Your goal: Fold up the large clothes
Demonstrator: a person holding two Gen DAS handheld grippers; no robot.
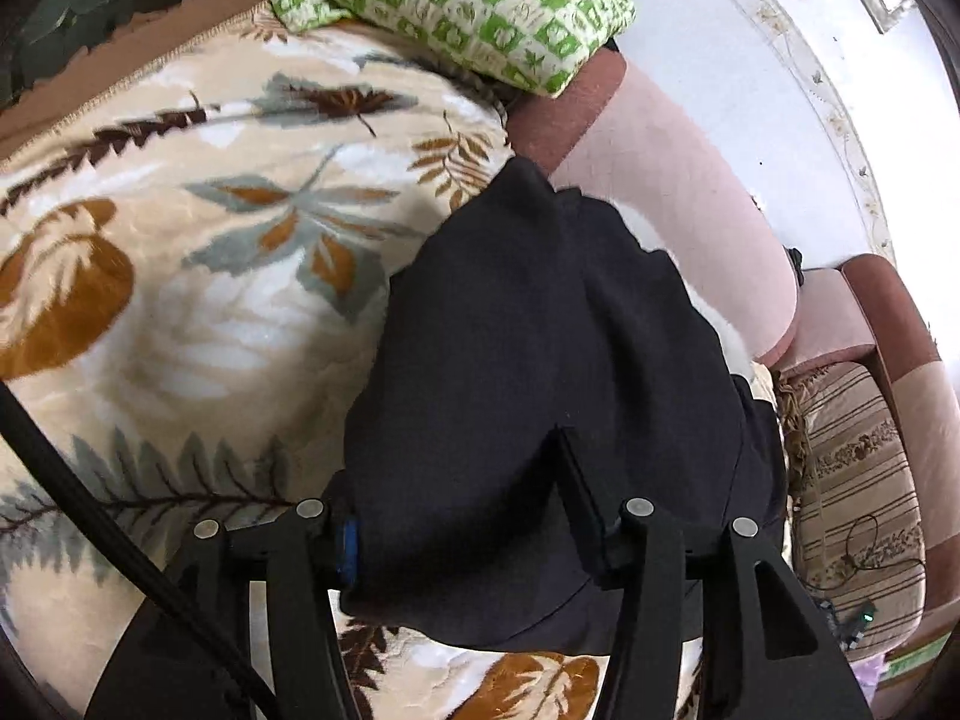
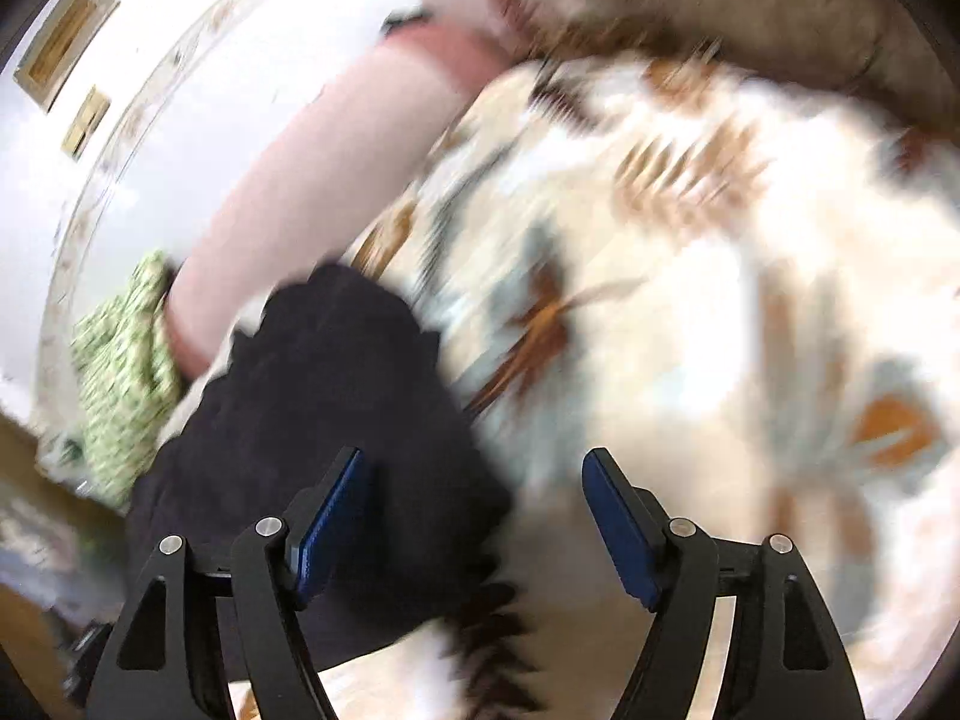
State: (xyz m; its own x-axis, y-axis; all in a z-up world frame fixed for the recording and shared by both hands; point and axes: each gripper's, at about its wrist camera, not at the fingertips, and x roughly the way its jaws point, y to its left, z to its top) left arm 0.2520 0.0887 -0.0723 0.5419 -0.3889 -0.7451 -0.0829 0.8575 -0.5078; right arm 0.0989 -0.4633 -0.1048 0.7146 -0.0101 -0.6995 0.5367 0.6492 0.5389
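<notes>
Leaf-patterned blanket covers the sofa under both tools. Nearest, the left hand-held gripper has its jaws spread around the dark garment, which fills the gap; whether it pinches I cannot tell. The right hand-held gripper stands wide open and holds nothing. Behind lies a green pillow.

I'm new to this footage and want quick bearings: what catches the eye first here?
A dark garment lies bunched on a leaf-patterned blanket and fills the middle of the left wrist view, draped between the left gripper fingers. A green checked pillow sits at the blanket's far end. The right gripper hangs open, with the garment's edge under it.
</notes>
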